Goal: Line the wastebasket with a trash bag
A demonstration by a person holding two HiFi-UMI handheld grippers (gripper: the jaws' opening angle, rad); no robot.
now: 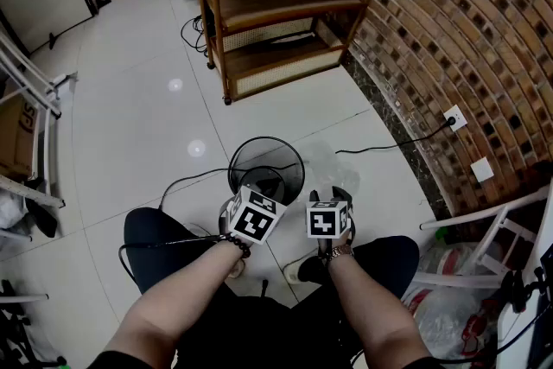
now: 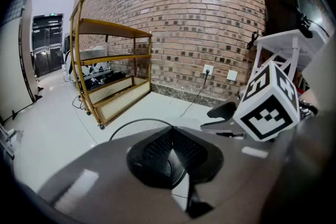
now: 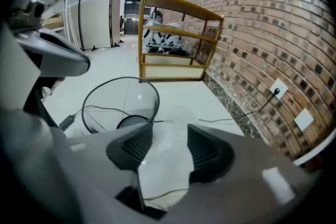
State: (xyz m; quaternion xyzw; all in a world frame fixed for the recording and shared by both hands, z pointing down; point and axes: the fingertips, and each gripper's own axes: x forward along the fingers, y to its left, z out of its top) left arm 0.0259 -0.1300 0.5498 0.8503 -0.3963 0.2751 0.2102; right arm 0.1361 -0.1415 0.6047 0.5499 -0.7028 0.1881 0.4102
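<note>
A black wire-mesh wastebasket (image 1: 266, 167) stands upright on the white tile floor just ahead of my knees. A thin translucent trash bag (image 1: 333, 162) lies crumpled on the floor to its right. My left gripper (image 1: 259, 196) hovers at the basket's near rim, jaws shut with nothing between them; its pads (image 2: 157, 157) meet in front of the rim (image 2: 137, 123). My right gripper (image 1: 329, 196) is above the bag's near end with its jaws open. In the right gripper view the bag (image 3: 167, 136) shows through the gap, the pads apart from it, and the basket (image 3: 122, 102) stands to the left.
A wooden shelf unit (image 1: 285, 4) stands farther back against a curved brick wall (image 1: 467, 39). A black cable (image 1: 393, 143) runs across the floor to a wall outlet (image 1: 455, 117). A white frame (image 1: 497, 225) and full plastic bags (image 1: 449, 307) sit at the right.
</note>
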